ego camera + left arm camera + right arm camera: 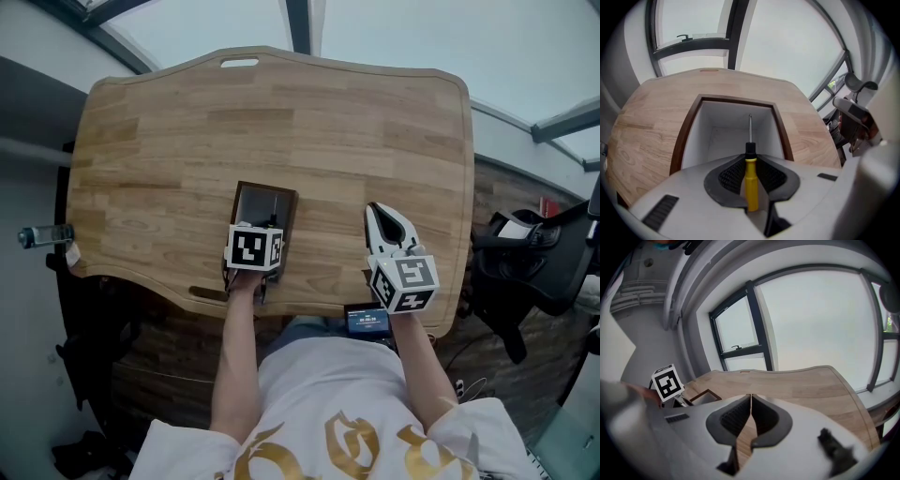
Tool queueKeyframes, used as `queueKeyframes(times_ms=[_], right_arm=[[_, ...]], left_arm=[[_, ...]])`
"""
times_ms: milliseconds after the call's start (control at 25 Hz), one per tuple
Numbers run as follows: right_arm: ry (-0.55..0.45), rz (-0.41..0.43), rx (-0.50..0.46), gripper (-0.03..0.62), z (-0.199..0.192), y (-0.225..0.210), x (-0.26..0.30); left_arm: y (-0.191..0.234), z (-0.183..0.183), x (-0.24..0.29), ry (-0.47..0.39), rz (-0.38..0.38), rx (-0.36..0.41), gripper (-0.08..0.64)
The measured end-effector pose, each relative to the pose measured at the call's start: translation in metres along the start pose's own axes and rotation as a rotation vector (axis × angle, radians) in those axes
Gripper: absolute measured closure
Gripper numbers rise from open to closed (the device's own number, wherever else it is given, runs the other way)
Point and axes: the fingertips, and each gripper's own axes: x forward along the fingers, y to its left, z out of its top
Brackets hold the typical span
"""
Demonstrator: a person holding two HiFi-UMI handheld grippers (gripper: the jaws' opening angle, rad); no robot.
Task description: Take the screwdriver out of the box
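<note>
On the wooden table [187, 141] stands 1 box [265, 188]; left tongs [749, 159] clamp 1 screwdriver [751, 185], right tongs [751, 397] pressed together, empty.

Screwdriver [751, 182] yellow handle, black collar; box [726, 117] brown rim, white inside.
</note>
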Motion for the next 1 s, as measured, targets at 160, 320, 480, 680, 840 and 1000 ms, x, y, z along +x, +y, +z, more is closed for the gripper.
queueKeyframes(times_ms=[160,320,480,680,840,1000], right_arm=[[-0.011,-0.002,-0.01,0.559,0.002,0.002,-0.007],[-0.024,-0.003,-0.02,0.559,0.006,0.004,-0.013],[-0.035,-0.007,-0.027,0.56,0.008,0.005,-0.022],[-0.049,-0.016,-0.028,0.56,0.008,0.005,-0.03],[-0.051,-0.02,-0.035,0.56,0.006,0.007,-0.039],[-0.058,-0.026,-0.04,0.56,0.006,0.011,-0.044]], left_arm=[[-0.003,0.004,-0.01,-0.047,-0.002,0.009,0.48],[-0.005,0.008,-0.021,-0.099,-0.002,0.005,0.48],[-0.01,0.012,-0.033,-0.166,-0.022,0.011,0.48],[-0.015,0.024,-0.051,-0.282,-0.021,0.037,0.48],[-0.023,0.033,-0.064,-0.359,-0.032,0.051,0.48],[-0.03,0.036,-0.074,-0.412,-0.048,0.062,0.48]])
